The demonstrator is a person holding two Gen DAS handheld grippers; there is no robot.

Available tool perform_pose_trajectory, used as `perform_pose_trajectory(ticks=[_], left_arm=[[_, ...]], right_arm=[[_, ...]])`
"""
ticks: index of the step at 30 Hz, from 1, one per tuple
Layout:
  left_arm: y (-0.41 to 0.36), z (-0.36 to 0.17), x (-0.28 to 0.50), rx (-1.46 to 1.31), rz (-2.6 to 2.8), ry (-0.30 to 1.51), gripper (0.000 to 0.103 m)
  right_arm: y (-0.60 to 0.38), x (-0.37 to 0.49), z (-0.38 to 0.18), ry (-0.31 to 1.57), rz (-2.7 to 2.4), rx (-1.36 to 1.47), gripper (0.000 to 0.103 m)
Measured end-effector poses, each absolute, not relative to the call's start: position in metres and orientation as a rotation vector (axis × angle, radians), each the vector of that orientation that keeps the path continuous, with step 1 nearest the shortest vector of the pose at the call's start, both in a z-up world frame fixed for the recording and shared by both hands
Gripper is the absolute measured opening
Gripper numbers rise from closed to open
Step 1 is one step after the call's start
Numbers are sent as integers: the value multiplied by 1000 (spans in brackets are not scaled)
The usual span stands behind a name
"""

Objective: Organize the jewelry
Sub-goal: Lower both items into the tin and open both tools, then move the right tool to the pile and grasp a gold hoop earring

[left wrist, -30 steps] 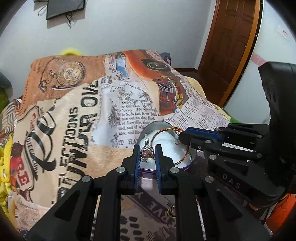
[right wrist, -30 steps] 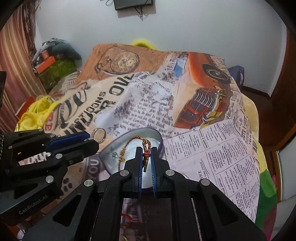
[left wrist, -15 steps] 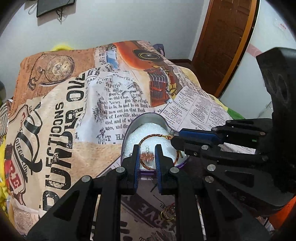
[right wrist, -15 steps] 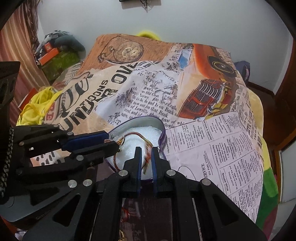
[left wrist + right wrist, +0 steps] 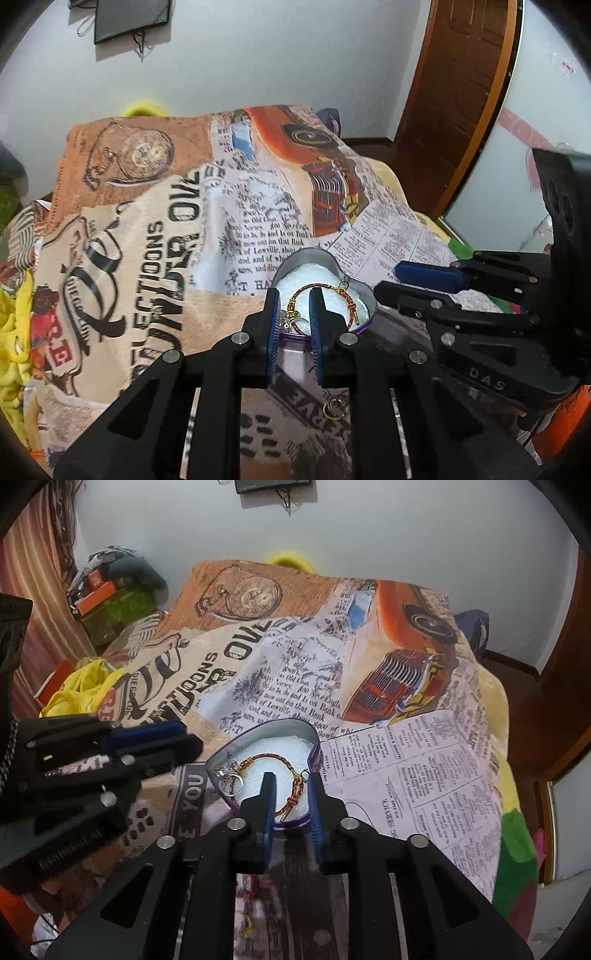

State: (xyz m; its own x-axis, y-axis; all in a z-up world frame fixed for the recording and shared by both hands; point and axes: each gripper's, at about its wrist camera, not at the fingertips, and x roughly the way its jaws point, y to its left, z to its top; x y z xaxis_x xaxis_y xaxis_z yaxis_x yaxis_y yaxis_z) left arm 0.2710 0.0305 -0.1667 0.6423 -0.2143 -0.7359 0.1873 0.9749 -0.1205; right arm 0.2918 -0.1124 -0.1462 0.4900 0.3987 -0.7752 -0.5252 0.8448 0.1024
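A printed blanket [image 5: 424,775] covers the bed, giving the heart-shaped tin [image 5: 314,746] a soft base. The bracelet [image 5: 291,779] and ring [image 5: 231,773] lie inside on white foam. The right tool [image 5: 290,797] is opening, bracelet released; the left tool [image 5: 293,314] stands slightly apart, empty.

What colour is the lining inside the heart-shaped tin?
White lining, under the bracelet; the right wrist view shows it best.
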Motion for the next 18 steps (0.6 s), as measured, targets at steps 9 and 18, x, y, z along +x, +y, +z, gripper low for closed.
perform_pose_trajectory(ticks=[9,18], left_arm=[[32,-126,227,-13,-203,774,14],[27,-103,187,28,-180,733,19]], right_arm=[[-124,258,-109,808,539,-148,38],[-133,224,-94,766,520,-164,38]])
